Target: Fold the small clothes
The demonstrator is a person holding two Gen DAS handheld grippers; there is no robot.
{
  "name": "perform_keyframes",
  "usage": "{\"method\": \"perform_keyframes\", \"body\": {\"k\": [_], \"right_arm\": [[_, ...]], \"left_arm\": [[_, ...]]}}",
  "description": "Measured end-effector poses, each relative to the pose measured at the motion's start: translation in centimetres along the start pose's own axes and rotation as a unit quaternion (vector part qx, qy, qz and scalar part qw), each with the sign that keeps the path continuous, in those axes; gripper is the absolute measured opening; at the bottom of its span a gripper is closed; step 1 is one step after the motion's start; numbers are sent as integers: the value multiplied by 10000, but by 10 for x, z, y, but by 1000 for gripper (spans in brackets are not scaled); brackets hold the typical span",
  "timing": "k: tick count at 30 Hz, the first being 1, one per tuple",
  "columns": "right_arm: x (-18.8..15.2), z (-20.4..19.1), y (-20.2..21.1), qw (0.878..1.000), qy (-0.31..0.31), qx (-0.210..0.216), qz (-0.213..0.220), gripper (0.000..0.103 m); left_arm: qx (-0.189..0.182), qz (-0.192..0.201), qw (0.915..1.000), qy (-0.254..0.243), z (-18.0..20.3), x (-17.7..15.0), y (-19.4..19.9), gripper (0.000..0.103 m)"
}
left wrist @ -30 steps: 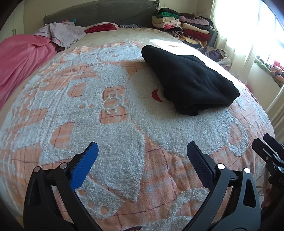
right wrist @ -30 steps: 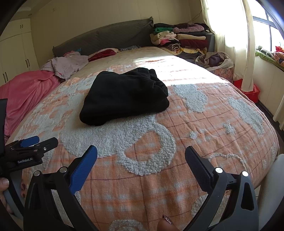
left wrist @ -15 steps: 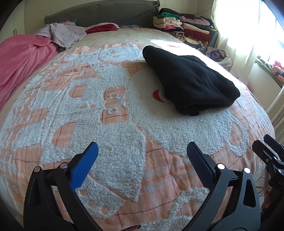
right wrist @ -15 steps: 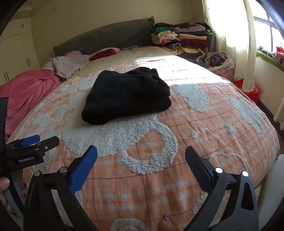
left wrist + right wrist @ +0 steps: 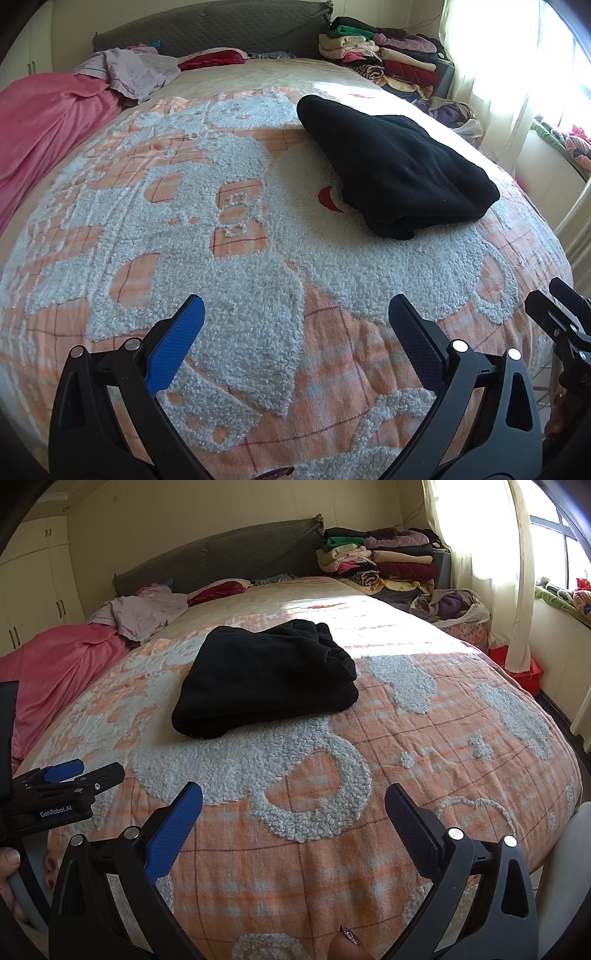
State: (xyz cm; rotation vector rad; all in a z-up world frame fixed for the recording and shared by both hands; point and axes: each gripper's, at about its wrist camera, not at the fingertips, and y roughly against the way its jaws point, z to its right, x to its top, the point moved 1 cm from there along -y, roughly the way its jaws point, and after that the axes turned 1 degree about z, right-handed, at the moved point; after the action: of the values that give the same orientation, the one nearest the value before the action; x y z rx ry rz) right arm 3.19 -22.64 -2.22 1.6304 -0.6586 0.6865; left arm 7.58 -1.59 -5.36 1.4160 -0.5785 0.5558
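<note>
One "GenRobot.AI" label (image 5: 56, 813), left gripper (image 5: 83, 770)

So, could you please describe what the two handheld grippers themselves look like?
Both are alike: the left gripper and right gripper have black plastic frames with triangular cut-outs and silver rivets. Each has one bright blue textured finger pad and one dark textured pad. White "GenRobot.AI" lettering marks the left gripper's side.

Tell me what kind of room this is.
A bedroom in a home: a bed with a padded headboard, built-in wardrobes and stacked folded clothes by the curtained window.
</note>
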Motion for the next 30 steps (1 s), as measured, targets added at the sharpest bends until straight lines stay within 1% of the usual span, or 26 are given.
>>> {"method": "perform_keyframes", "body": {"k": [30], "right_arm": [[0, 3, 1, 10000, 3, -76, 49, 99]], "left_arm": [[-30, -11, 10000, 17, 1, 0, 2, 94]]}}
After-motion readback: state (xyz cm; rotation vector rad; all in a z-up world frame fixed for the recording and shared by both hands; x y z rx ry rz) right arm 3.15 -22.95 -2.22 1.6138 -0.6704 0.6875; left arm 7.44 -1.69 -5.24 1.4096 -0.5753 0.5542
